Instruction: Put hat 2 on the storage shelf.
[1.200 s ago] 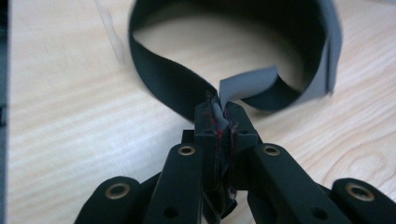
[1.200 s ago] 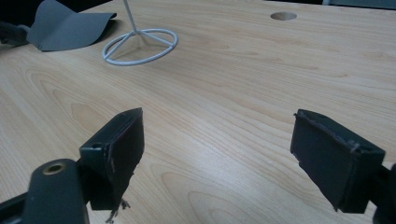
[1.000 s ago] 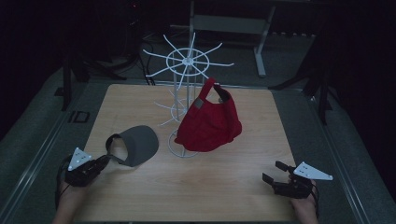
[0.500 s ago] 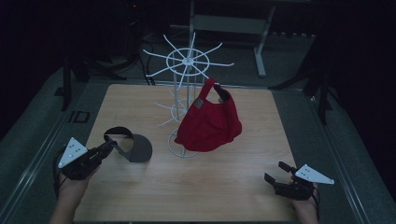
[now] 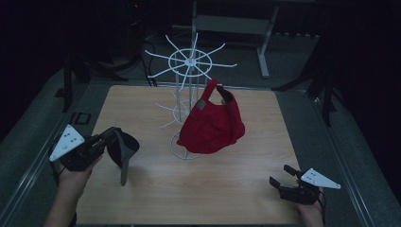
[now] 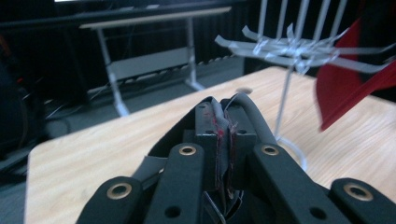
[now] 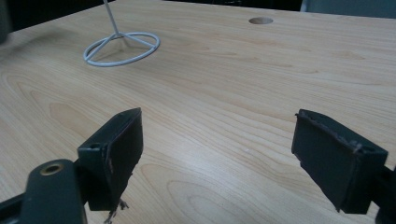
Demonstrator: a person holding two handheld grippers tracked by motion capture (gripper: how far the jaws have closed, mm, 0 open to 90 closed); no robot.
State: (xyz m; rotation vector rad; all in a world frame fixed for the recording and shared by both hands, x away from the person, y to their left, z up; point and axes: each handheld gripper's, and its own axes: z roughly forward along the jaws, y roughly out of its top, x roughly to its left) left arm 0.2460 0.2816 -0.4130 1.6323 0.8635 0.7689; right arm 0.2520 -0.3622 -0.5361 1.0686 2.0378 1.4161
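1. Jaws of the left gripper (image 5: 106, 142) are closed tight on the dark grey cap (image 5: 124, 147); in the left gripper view the folded cloth of this cap (image 6: 223, 140) is pinched between the two pads.
2. Jaws of the right gripper (image 5: 280, 182) stand wide apart and hold nothing; in the right gripper view bare wood lies between them.
3. The dark grey cap hangs above the tabletop (image 5: 227, 189) near its left edge, clear of the wood, with the stiff brim pointing down and the soft crown toward the gripper.
4. The relation that matters, I judge: the white wire rack (image 5: 189, 64) stands near the middle of the tabletop, toward the far edge, so its free prongs lie to the right of the cap, farther from the person and higher. The left hand is much nearer to it than the right one, which rests near the near right corner.
5. The rack is thin white wire with prongs spreading like spokes and a ring base (image 7: 121, 46). A red cap (image 5: 212, 127) of soft cloth already hangs on it.
6. The tabletop is pale wood with visible grain.
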